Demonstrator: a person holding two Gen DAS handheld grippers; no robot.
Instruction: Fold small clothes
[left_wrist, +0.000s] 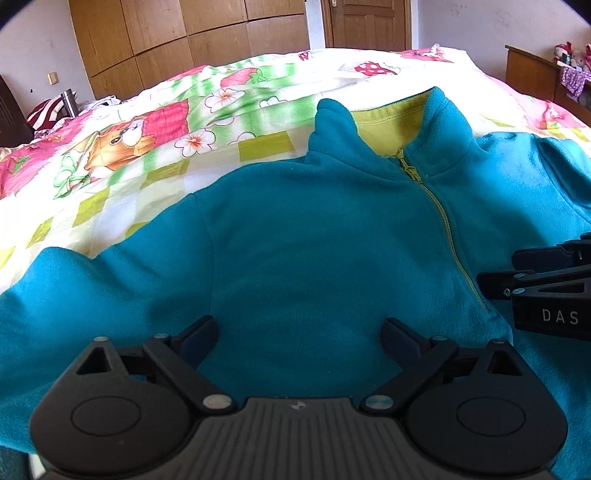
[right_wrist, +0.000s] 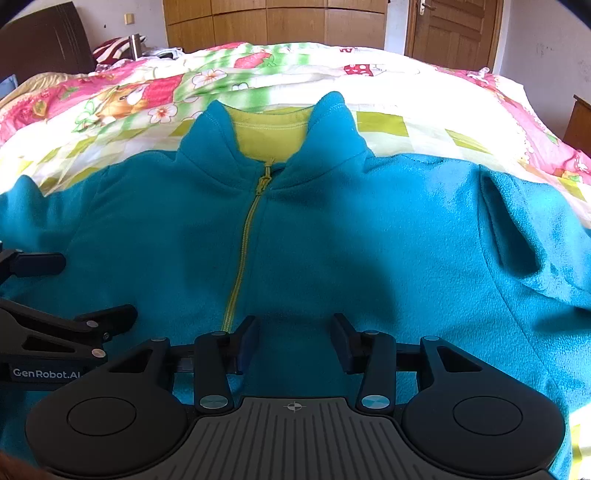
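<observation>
A small teal fleece jacket (left_wrist: 314, 251) with a yellow-green zipper (left_wrist: 443, 218) and yellow lining lies front up on the bed, collar away from me, sleeves spread to both sides. It also shows in the right wrist view (right_wrist: 351, 236), zipper (right_wrist: 243, 254) left of centre. My left gripper (left_wrist: 299, 332) is open and empty, low over the jacket's left chest. My right gripper (right_wrist: 295, 332) is open and empty, low over the jacket just right of the zipper. Each gripper shows at the edge of the other's view: the right one (left_wrist: 546, 288), the left one (right_wrist: 66, 332).
The jacket lies on a bedspread (left_wrist: 147, 147) with pink, green and white cartoon print. Wooden wardrobes (left_wrist: 192, 40) and a door (right_wrist: 454, 29) stand behind the bed. A dark headboard (right_wrist: 44, 40) and striped pillow are far left; a wooden cabinet (left_wrist: 532, 74) is at the right.
</observation>
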